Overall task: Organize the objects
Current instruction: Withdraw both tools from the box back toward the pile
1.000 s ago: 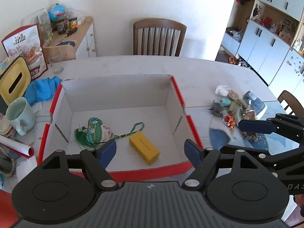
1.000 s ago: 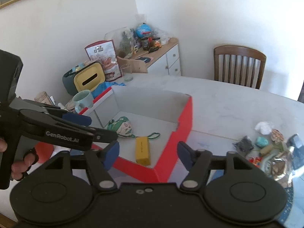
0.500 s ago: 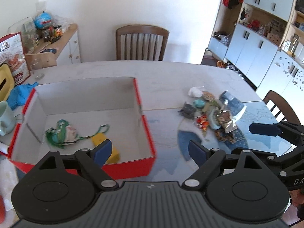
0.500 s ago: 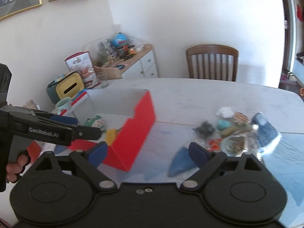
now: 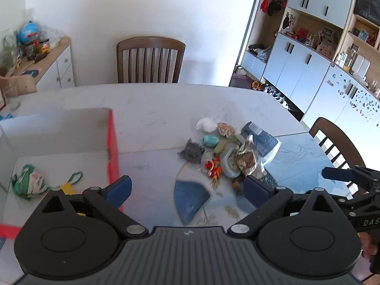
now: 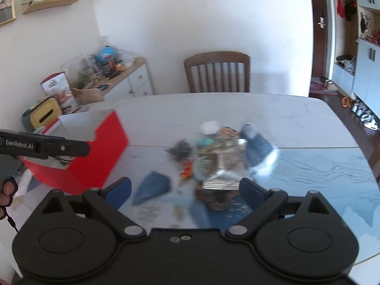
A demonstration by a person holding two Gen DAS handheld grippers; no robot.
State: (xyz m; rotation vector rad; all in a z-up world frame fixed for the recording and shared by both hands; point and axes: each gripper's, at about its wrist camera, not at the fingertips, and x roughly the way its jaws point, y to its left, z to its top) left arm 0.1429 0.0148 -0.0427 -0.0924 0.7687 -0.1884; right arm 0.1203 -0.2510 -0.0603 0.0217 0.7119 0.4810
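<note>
Box now left of view; both jaws opening, empty.

A pale marble-patterned table is seen, with a blue-printed area at its near right. A red open-topped box with white inside walls is set on its left part. Well apart, toward the right, a heap of small objects is spread on the tabletop: a white wad, a turquoise piece, a dark grey packet, and what may be a crumpled foil bag.
</note>
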